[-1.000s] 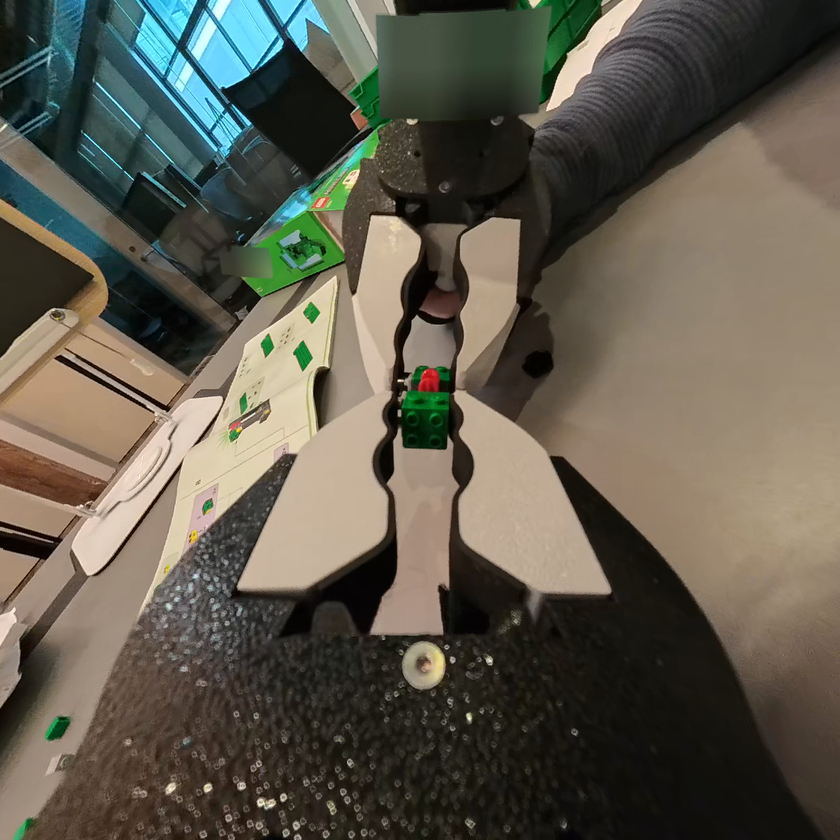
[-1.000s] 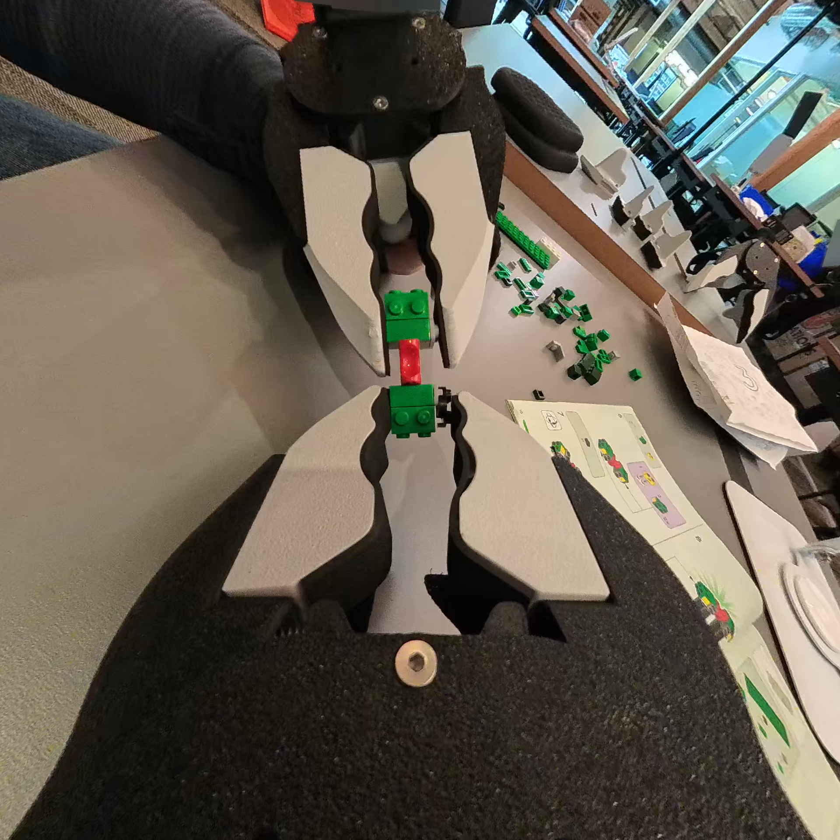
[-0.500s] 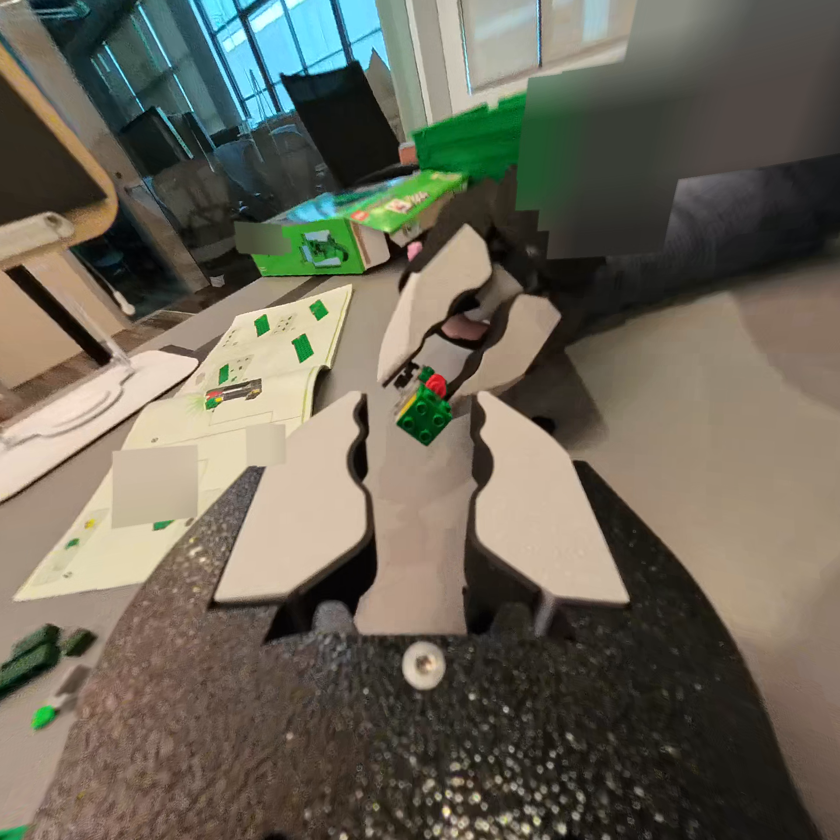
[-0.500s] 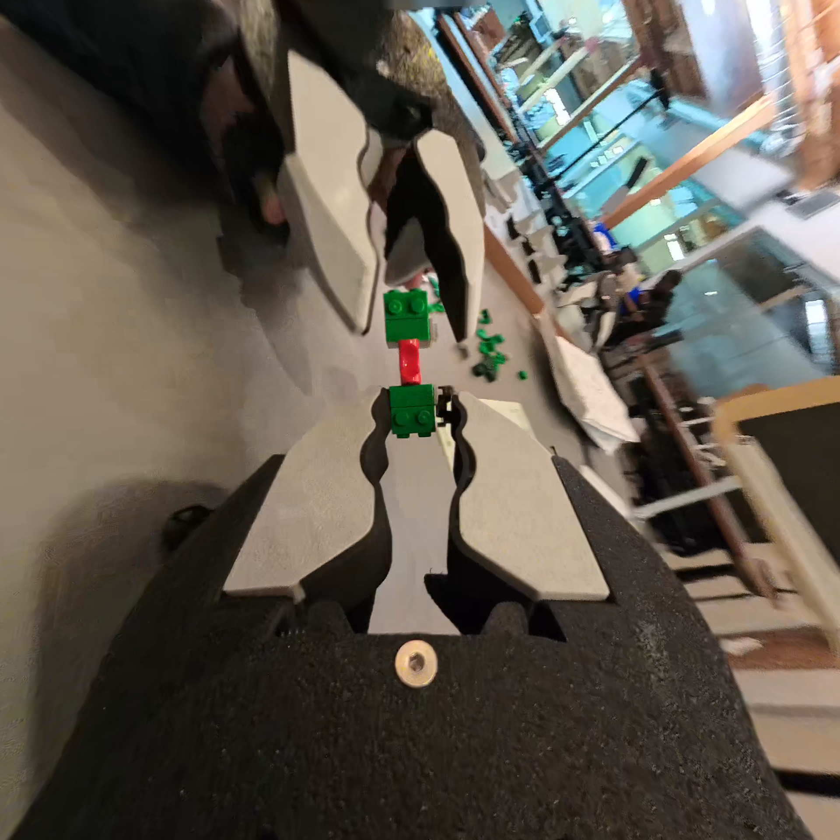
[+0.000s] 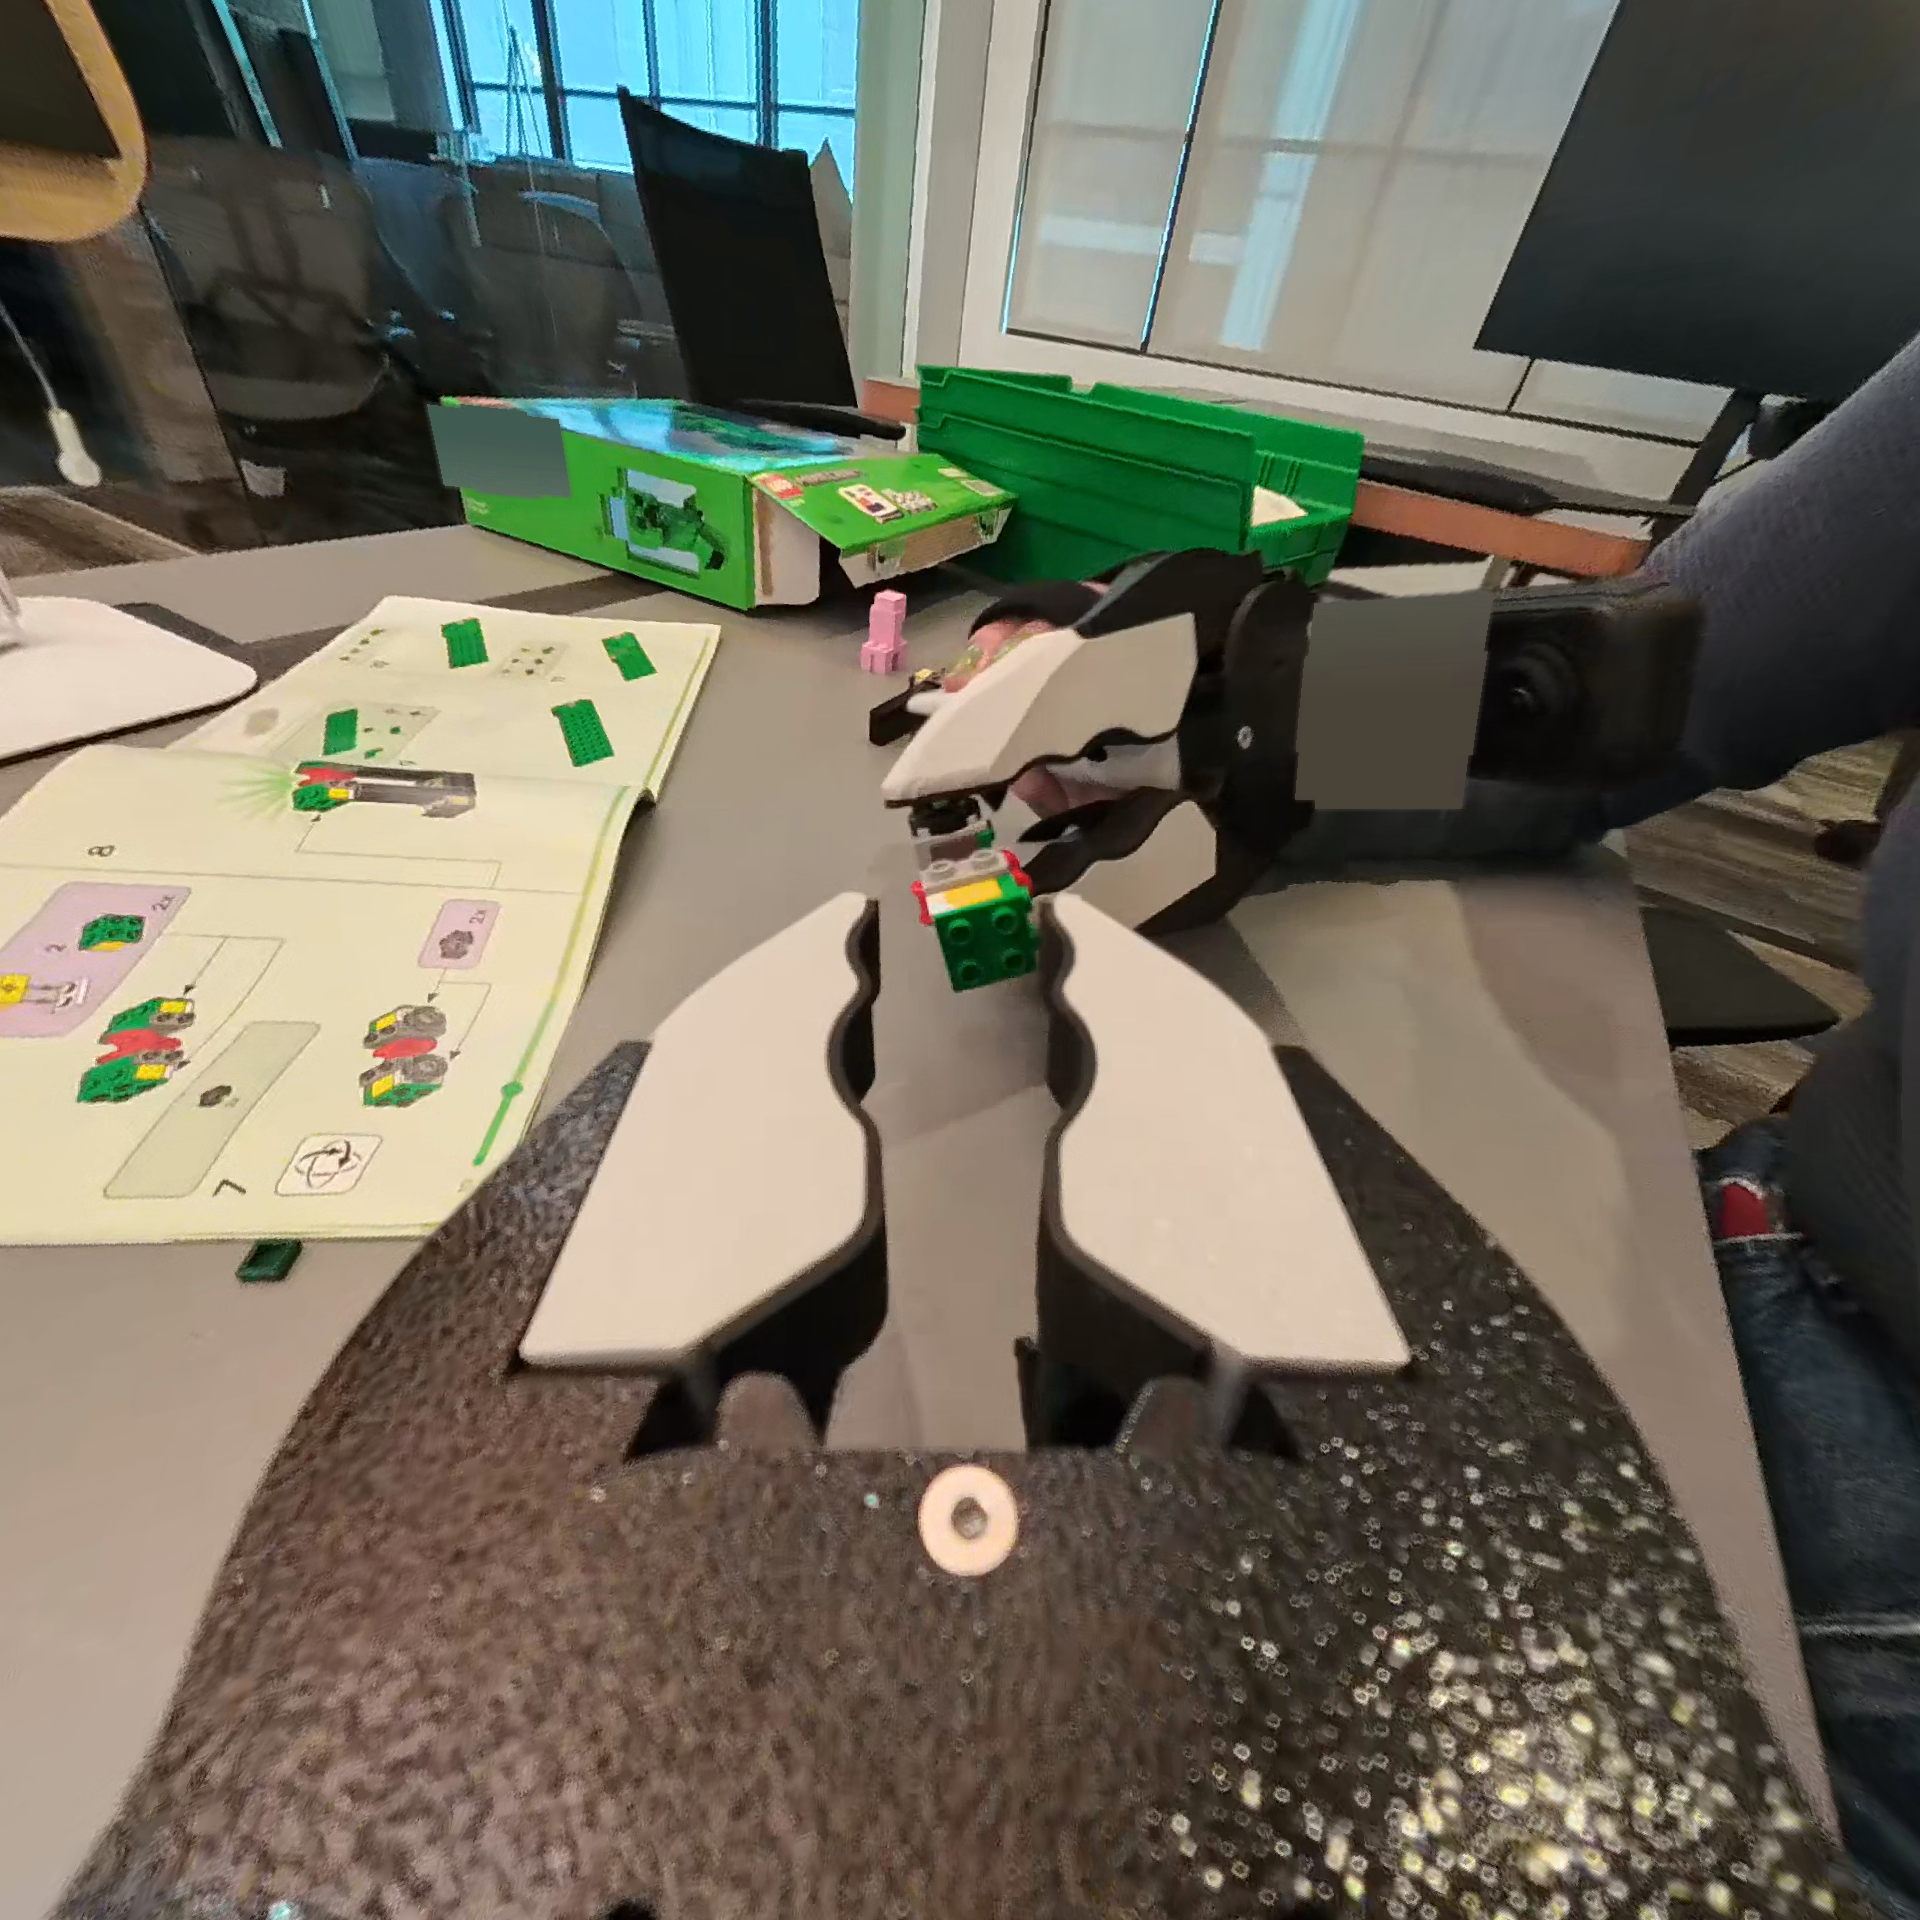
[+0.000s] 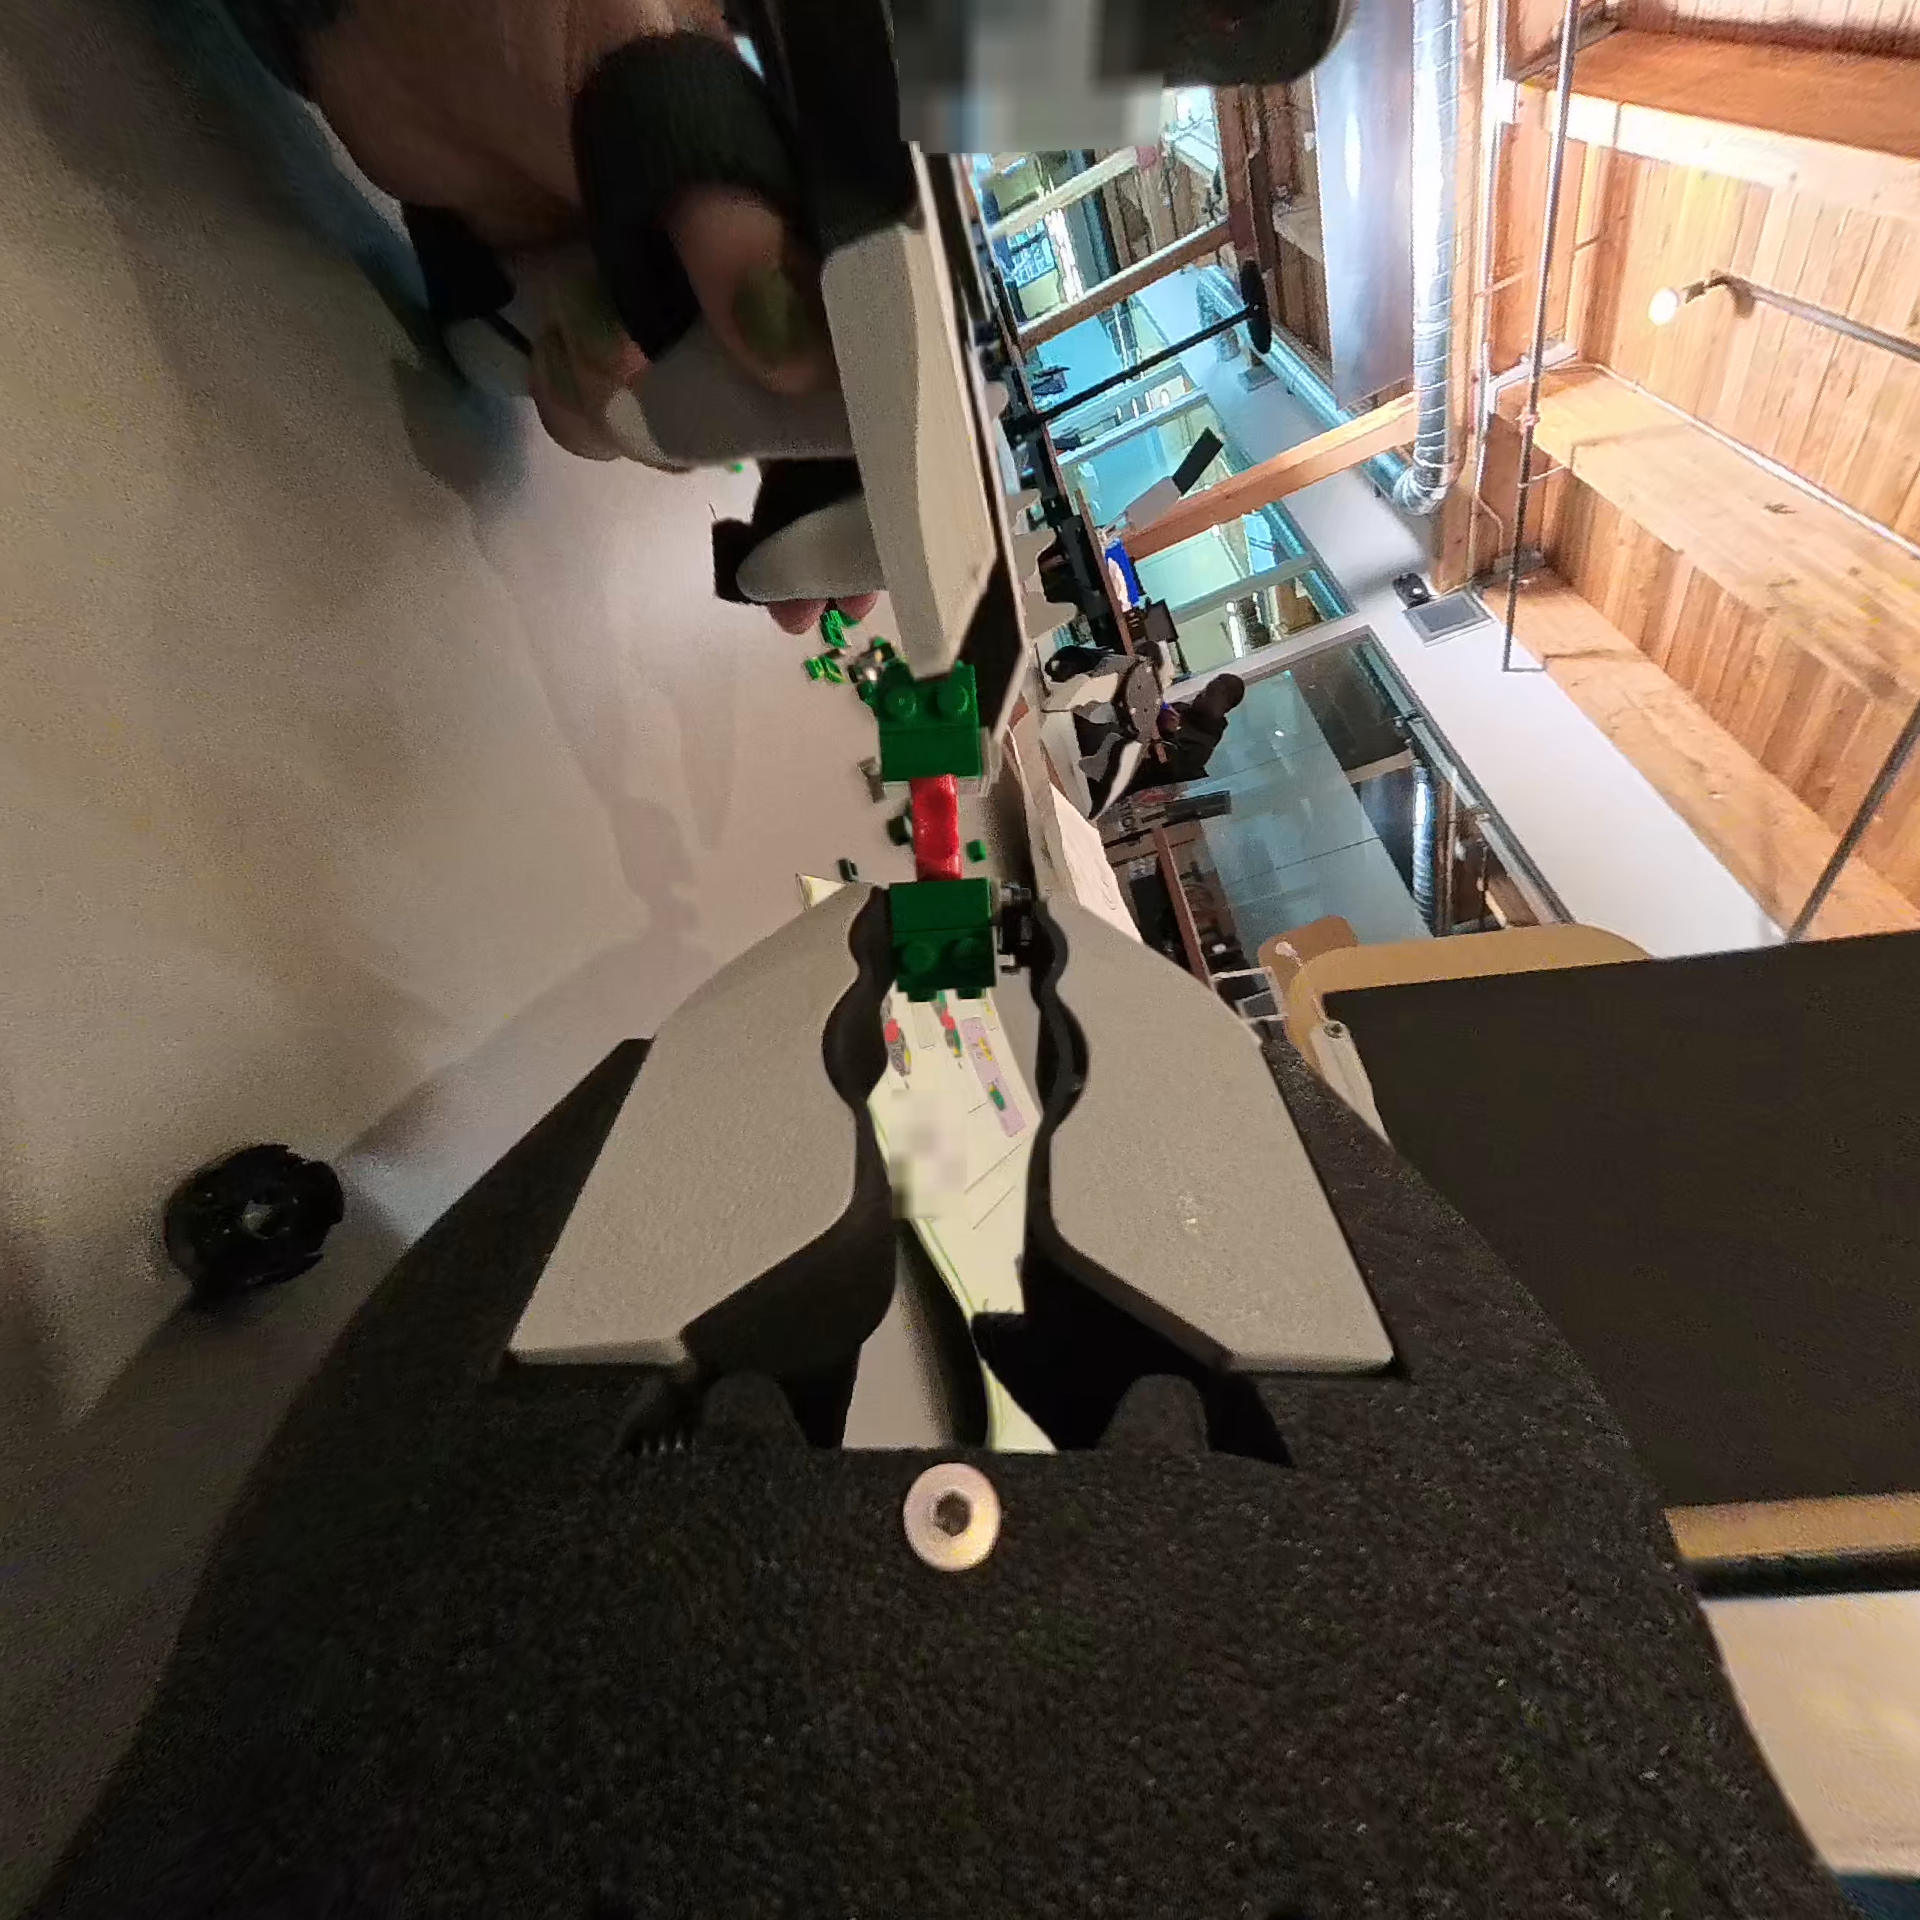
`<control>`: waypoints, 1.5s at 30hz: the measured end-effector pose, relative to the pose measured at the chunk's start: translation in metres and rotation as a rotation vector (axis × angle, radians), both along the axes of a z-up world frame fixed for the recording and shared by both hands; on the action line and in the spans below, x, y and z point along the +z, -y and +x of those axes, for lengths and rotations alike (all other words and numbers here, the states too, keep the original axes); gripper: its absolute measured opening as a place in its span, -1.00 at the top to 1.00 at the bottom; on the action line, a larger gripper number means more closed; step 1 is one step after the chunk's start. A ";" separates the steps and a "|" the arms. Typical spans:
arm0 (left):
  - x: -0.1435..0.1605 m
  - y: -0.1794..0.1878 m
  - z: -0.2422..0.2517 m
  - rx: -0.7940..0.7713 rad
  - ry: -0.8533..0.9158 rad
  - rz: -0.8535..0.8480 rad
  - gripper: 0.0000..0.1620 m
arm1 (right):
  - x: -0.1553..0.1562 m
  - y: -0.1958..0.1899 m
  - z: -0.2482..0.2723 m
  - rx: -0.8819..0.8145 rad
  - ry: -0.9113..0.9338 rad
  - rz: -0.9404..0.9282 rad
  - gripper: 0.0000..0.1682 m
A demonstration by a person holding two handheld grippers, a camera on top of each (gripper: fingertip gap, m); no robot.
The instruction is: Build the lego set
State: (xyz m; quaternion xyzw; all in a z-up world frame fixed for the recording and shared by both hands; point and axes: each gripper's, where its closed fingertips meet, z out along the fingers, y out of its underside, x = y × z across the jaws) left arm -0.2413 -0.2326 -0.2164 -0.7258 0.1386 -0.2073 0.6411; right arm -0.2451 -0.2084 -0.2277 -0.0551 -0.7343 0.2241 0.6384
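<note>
The lego assembly point(image 5: 971, 904) hangs in the air above the grey desk point(image 5: 1434, 997), not resting on it. It is a short bar: a green studded block at each end joined by a red piece in the middle, with a grey piece and a yellow stripe showing on one side.

In the left wrist view, the left hand-held gripper point(image 5: 956, 925) is released: its two pale fingers stand apart with the near green block between their tips, close to the right finger, and a clear gap on the left side. Whether that block touches the right finger cannot be told.

The right hand-held gripper point(image 6: 951, 925) is clenched on the far end of the lego assembly point(image 6: 935, 831), its fingertips pressing the dark green block from both sides. In the left wrist view this gripper comes in from the right, turned on its side, just beyond the left gripper's tips.

To the left on the desk lies an open instruction booklet point(image 5: 312, 883), with a small dark green piece point(image 5: 268, 1259) just at its near edge. Farther back sit an opened green box point(image 5: 707, 499), a green tray point(image 5: 1132, 468) and a small pink figure point(image 5: 885, 632).
</note>
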 end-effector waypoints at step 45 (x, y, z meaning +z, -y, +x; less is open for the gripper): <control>-0.016 -0.002 0.013 0.025 -0.266 -0.004 0.78 | -0.059 0.004 0.075 -0.386 0.996 -0.578 0.77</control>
